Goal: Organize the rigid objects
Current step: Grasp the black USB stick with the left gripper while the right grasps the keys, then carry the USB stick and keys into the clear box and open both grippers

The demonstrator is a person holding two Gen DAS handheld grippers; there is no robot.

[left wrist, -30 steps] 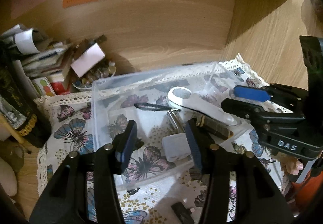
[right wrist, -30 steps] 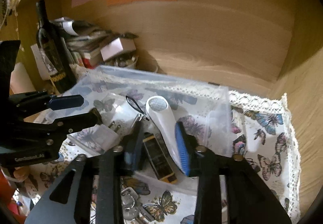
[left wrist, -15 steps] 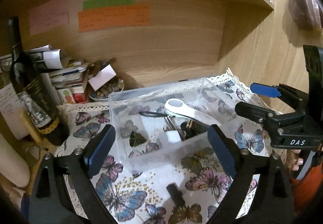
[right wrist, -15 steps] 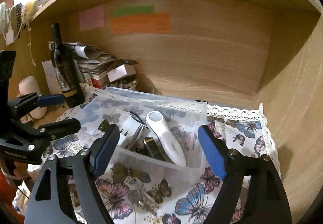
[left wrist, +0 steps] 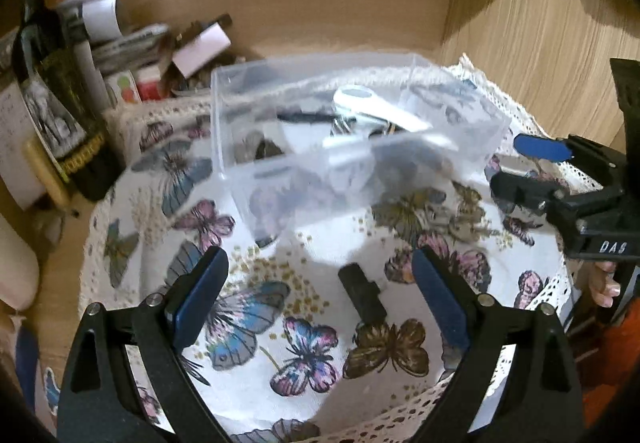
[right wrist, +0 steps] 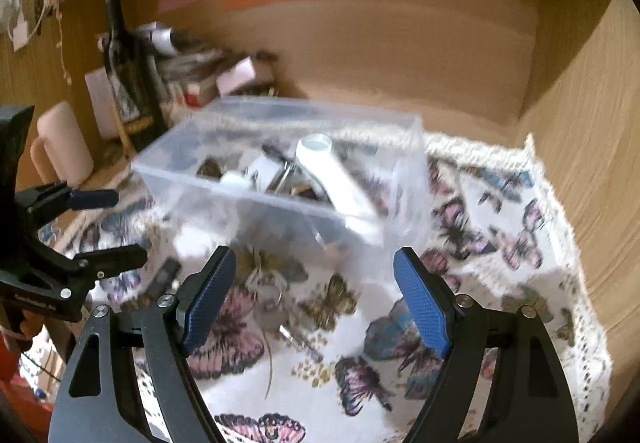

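A clear plastic box (left wrist: 256,187) (right wrist: 280,211) stands on the butterfly cloth and holds a white handled device (left wrist: 376,107) (right wrist: 336,171), a white plug and several small dark items. A small black object (left wrist: 362,295) lies on the cloth in front of the box; it also shows in the right wrist view (right wrist: 162,277). Keys on a ring (right wrist: 276,313) lie on the cloth. My left gripper (left wrist: 320,299) is open and empty above the cloth, around the black object. My right gripper (right wrist: 312,299) is open and empty over the keys.
A dark wine bottle (right wrist: 128,83) (left wrist: 60,115), a stack of papers and small boxes (left wrist: 132,55) stand at the back left. A pale cylinder (right wrist: 64,147) stands at the left. Wooden walls close the back and right. The lace cloth edge (right wrist: 576,283) runs along the right.
Both grippers opened wide and drew back out of the box, then tipped down towards the cloth in front of it. The white plug and white device lie in the box.
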